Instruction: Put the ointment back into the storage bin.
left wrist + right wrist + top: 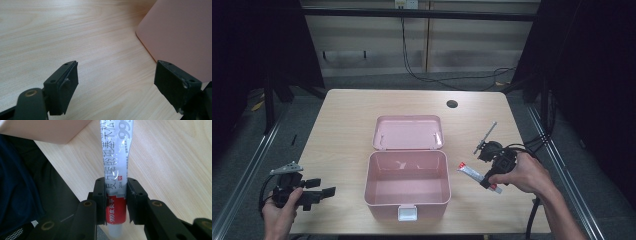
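Tube (115,170) end cropped beyond tongs (116,200).

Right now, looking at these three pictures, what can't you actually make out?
- Tube in the right tool: its top is cut off by the upper edge of the right gripper view; in the high view its print is too small to read.
- Pink box: its front wall hides the near part of the floor inside in the high view.
- White latch: too small to tell its state.
- Left tool: open over the table.
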The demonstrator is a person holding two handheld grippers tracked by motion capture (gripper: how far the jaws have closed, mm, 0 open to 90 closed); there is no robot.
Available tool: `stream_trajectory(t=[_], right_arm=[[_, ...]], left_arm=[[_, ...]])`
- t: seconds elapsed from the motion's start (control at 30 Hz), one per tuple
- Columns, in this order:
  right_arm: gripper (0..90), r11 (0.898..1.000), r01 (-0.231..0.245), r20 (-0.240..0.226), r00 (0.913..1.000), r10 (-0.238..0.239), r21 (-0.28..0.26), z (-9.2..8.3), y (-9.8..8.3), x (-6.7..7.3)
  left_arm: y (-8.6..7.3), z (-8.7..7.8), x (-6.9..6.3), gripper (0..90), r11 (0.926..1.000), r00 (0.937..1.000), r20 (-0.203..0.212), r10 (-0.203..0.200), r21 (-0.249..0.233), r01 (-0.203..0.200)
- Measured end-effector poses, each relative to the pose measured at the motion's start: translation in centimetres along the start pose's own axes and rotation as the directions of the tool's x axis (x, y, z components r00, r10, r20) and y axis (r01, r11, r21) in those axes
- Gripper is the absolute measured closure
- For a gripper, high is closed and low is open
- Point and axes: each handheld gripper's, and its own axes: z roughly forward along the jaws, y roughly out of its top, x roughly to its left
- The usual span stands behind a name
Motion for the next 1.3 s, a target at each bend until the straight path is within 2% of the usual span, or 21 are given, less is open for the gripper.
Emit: stream_trajectory(t=[0.07,0.2,0.23,0.27,0.37,0.73,0.77,1.3], right_arm=[[71.7,1.000,0.013,0.014,0.9998,-0.013,-0.003,-0.4,-0.1,0.0],[71.7,0.999,0.021,0.008,0.9998,-0.021,-0.032,-1.3,-0.3,0.2],[71.7,1.000,0.015,0.009,0.9998,-0.015,-0.026,-1.6,-0.3,0.3],[71.7,0.999,0.007,0.022,0.9997,-0.006,-0.045,-1.9,-0.4,0.3],[71.7,0.998,-0.002,0.018,0.9998,0.003,-0.067,-2.7,-0.4,0.3],[71.8,0.994,0.043,0.037,0.9985,-0.039,-0.105,-4.9,0.1,1.1],[71.8,0.993,0.062,0.046,0.9972,-0.058,-0.103,-5.0,0.2,1.2],[71.8,0.982,0.139,0.031,0.9903,-0.136,-0.127,-5.5,3.1,3.1]], left_arm=[[0.0,0.0,0.0,19.2,1.0000,1.0000,0.000,0.000,0.000,0.000],[0.0,0.0,-0.1,19.2,1.0000,1.0000,-0.003,-0.002,0.000,0.002],[0.0,0.0,-0.1,19.2,1.0000,1.0000,0.000,-0.002,0.000,0.002],[0.0,0.0,-0.1,19.2,1.0000,1.0000,0.000,-0.001,0.000,0.001],[0.0,0.0,0.0,19.2,1.0000,1.0000,-0.001,-0.001,0.000,0.001],[0.0,0.0,0.0,19.2,1.0000,1.0000,0.002,-0.001,-0.002,0.001],[0.0,0.0,0.0,19.2,1.0000,1.0000,0.002,-0.006,-0.005,0.006],[0.0,0.0,0.0,19.2,1.0000,1.0000,-0.001,-0.007,-0.007,0.007]])
